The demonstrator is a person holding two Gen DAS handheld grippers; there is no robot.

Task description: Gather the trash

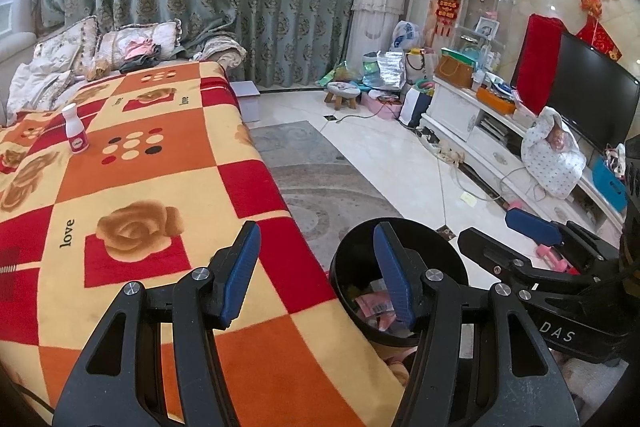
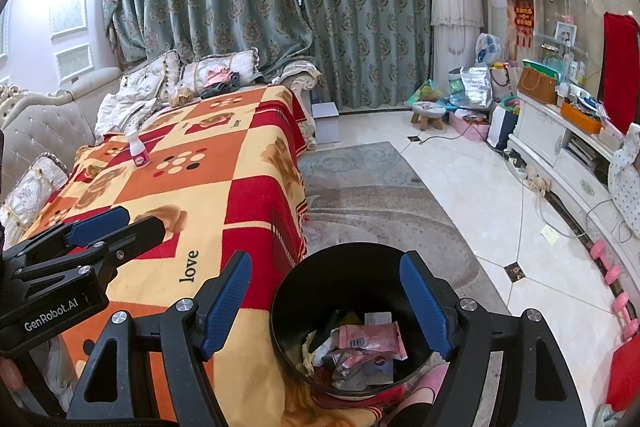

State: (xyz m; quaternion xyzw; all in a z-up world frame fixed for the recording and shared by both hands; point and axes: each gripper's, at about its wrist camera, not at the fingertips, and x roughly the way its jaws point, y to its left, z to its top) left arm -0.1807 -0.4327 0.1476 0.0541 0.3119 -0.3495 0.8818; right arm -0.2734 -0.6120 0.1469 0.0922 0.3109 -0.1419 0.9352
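A small white bottle with a pink label (image 1: 74,129) stands upright far back on the rose-patterned blanket (image 1: 132,187); it also shows in the right wrist view (image 2: 137,149). A black round bin (image 2: 352,315) sits beside the blanket's edge and holds pink wrappers and other scraps (image 2: 360,347); it shows in the left wrist view (image 1: 356,267) too. My left gripper (image 1: 316,267) is open and empty over the blanket's edge, beside the bin. My right gripper (image 2: 326,303) is open and empty just above the bin.
A grey rug (image 2: 372,195) and a tiled floor (image 2: 480,187) lie right of the blanket. A white TV cabinet (image 2: 560,155) with cables runs along the right. A small stool (image 2: 428,115) and bags stand by the curtain. Cushions (image 2: 152,79) lie at the blanket's far end.
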